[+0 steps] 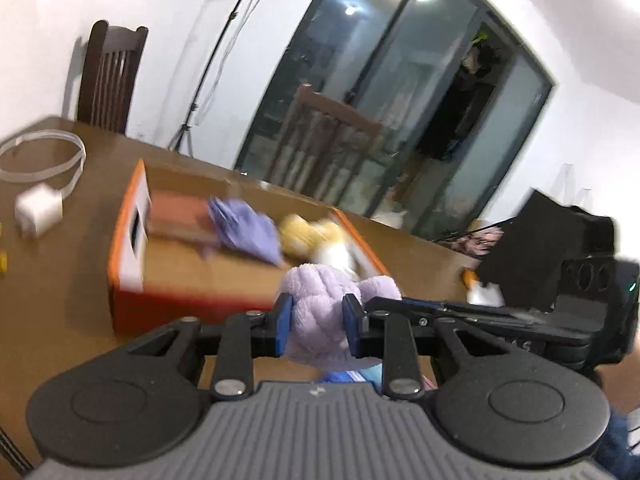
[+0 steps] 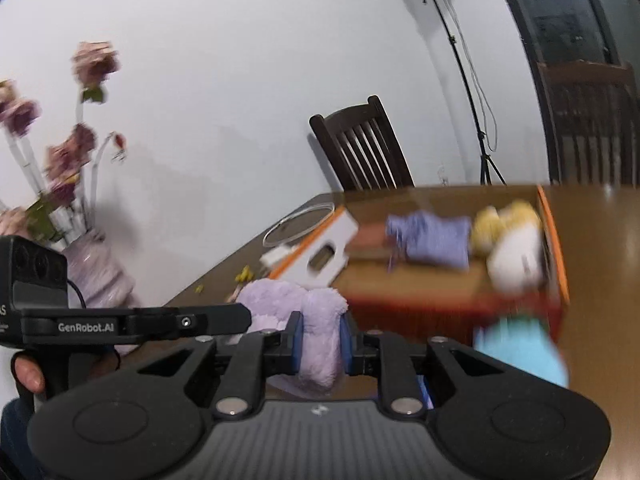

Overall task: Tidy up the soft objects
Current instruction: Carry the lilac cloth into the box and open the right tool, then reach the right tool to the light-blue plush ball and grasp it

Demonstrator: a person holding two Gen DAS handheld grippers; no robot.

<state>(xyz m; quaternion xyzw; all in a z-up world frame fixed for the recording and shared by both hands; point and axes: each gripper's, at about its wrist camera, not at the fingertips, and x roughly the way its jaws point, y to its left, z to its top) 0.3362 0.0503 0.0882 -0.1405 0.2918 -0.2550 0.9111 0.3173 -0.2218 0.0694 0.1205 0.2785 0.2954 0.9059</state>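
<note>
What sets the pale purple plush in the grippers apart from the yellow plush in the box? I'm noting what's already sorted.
The pale purple plush is held above the table, pinched by the left gripper and the right gripper; the yellow plush lies loose inside the orange box. The purple one is lilac all over; the yellow one adjoins a white part, too blurred to tell if joined. Both look soft and fluffy.

Even indoor light, ceiling lamps glaring in the glass door point(image 1: 400, 92), soft shadows on the white wall point(image 2: 240, 80), strong motion blur over the cardboard box point(image 1: 192, 264), fisheye bending, dark corners.
</note>
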